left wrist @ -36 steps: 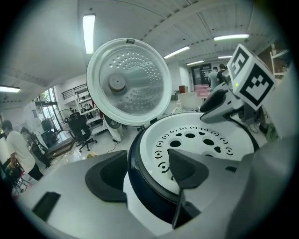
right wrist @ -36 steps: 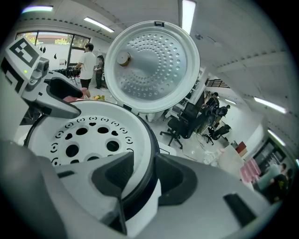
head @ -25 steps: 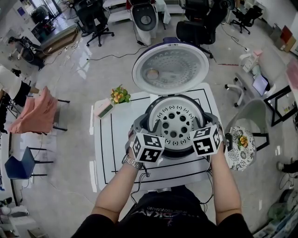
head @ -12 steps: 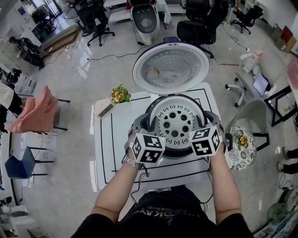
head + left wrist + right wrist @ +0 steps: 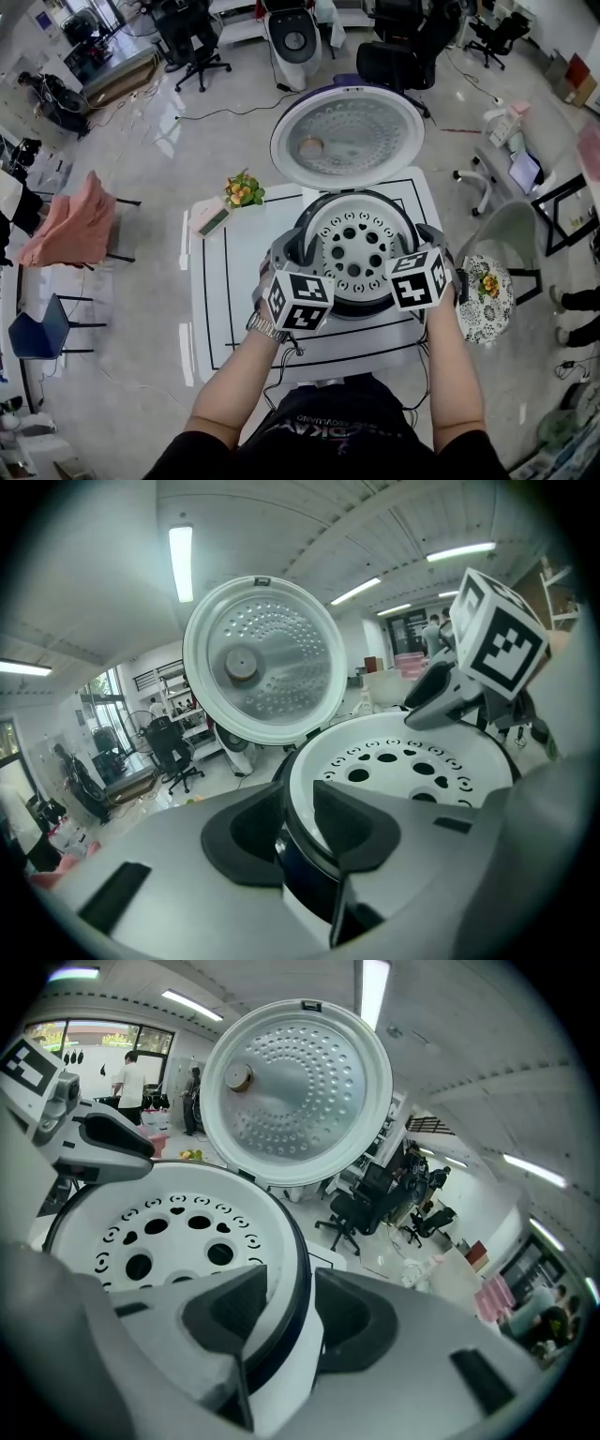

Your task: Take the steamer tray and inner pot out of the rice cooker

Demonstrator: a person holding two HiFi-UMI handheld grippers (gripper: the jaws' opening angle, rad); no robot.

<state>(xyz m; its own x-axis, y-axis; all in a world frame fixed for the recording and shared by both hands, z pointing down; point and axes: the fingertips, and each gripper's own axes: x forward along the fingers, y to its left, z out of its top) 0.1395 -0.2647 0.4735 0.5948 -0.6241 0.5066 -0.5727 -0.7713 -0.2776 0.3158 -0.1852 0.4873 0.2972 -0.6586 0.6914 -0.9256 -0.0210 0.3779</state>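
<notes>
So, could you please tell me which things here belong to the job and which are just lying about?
Job: rice cooker, its open lid, steamer tray seated in its top.
Lying about: yellow flowers, small box, patterned stool beside the table.

The place is an open, lab-like office: black office chairs [image 5: 394, 61] stand on a glossy floor [image 5: 141, 178] trailed with cables [image 5: 225, 114], under ceiling strip lights [image 5: 181, 562], around a line-marked white table [image 5: 214, 309].
</notes>
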